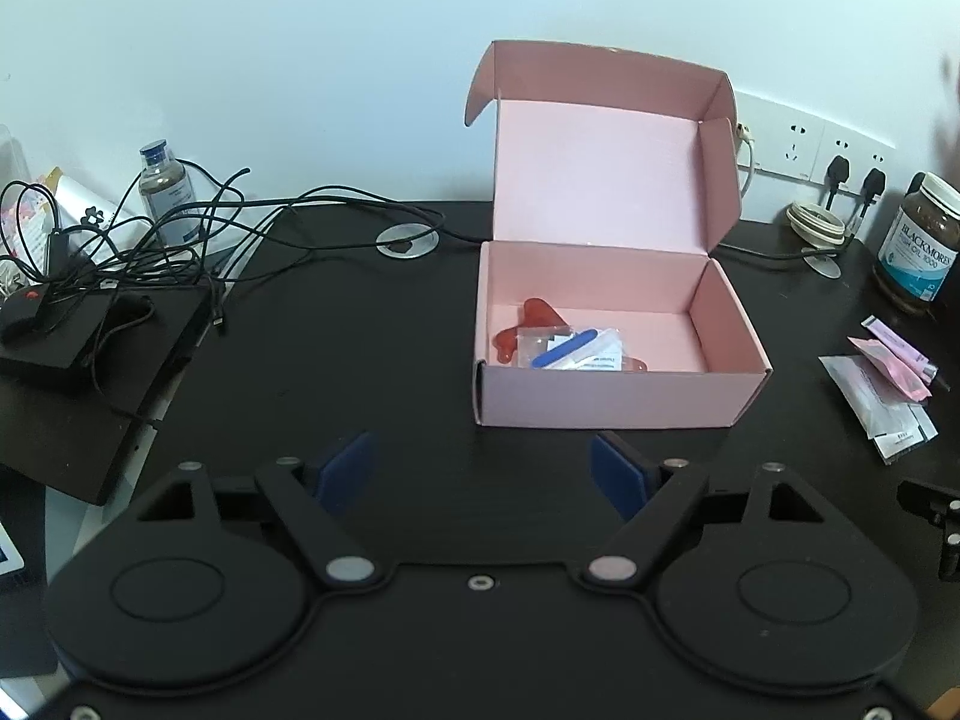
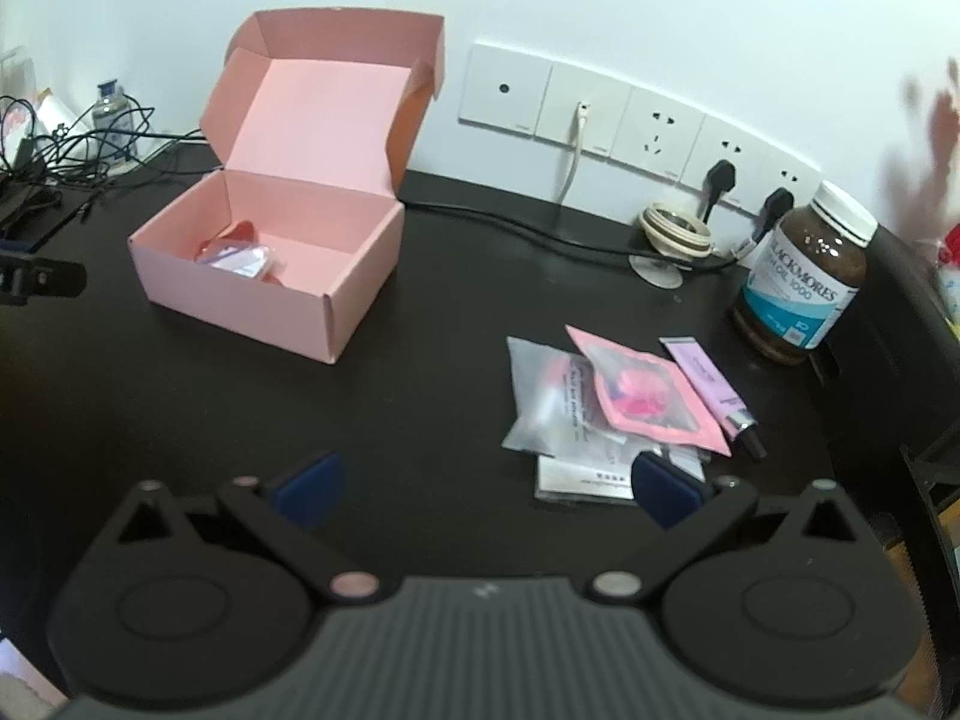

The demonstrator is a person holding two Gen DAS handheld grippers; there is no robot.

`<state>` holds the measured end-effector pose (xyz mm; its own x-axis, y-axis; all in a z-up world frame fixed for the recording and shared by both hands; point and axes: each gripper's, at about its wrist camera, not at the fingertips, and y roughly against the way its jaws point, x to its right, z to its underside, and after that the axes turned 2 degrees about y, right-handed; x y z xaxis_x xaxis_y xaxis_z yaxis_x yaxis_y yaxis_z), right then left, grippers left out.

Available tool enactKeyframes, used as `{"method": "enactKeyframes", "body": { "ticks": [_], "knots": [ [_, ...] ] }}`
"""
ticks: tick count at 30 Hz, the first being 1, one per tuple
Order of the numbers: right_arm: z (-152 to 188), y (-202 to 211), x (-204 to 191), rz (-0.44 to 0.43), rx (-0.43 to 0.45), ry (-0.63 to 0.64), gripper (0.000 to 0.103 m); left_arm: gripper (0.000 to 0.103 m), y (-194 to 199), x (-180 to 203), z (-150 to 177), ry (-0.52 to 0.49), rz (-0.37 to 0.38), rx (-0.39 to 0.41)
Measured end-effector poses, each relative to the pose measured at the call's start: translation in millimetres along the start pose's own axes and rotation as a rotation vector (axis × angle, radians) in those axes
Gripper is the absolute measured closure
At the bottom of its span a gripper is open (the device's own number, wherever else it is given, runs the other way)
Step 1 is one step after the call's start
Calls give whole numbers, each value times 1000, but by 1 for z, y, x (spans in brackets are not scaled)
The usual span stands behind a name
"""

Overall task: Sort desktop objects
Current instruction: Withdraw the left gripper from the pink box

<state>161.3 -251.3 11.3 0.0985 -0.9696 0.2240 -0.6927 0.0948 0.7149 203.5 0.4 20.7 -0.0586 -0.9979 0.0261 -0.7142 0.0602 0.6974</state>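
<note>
The place reads as a home desk or small home office. A black desktop (image 2: 420, 420) stands against a plain pale wall (image 1: 300, 60), and in the upper right of the right wrist view a row of white wall sockets (image 2: 636, 120) takes several plugs. At the left of the left wrist view a tangle of black cables (image 1: 150, 228) lies over a flat black device (image 1: 78, 342), beside a small clear bottle (image 1: 161, 180). Personal odds and ends lie about: a brown supplement jar (image 2: 804, 276) at the right, small sachets (image 2: 612, 402) in front of it, and an open pink cardboard box (image 1: 600, 300) near the middle.
</note>
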Motion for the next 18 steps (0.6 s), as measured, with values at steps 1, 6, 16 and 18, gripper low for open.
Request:
{"method": "enactKeyframes", "body": {
  "ticks": [1,6,16,18],
  "knots": [
    [1,1,2,8,3,3,1,22,0,1,1,-5,-2,0],
    [7,1,22,46,16,16,1,21,-3,8,6,-13,-14,-2],
    [4,-18,96,72,46,-50,1,15,0,29,5,-18,-51,44],
    [2,-25,108,67,52,-70,1,15,0,32,4,-10,-60,56]
  ]
}}
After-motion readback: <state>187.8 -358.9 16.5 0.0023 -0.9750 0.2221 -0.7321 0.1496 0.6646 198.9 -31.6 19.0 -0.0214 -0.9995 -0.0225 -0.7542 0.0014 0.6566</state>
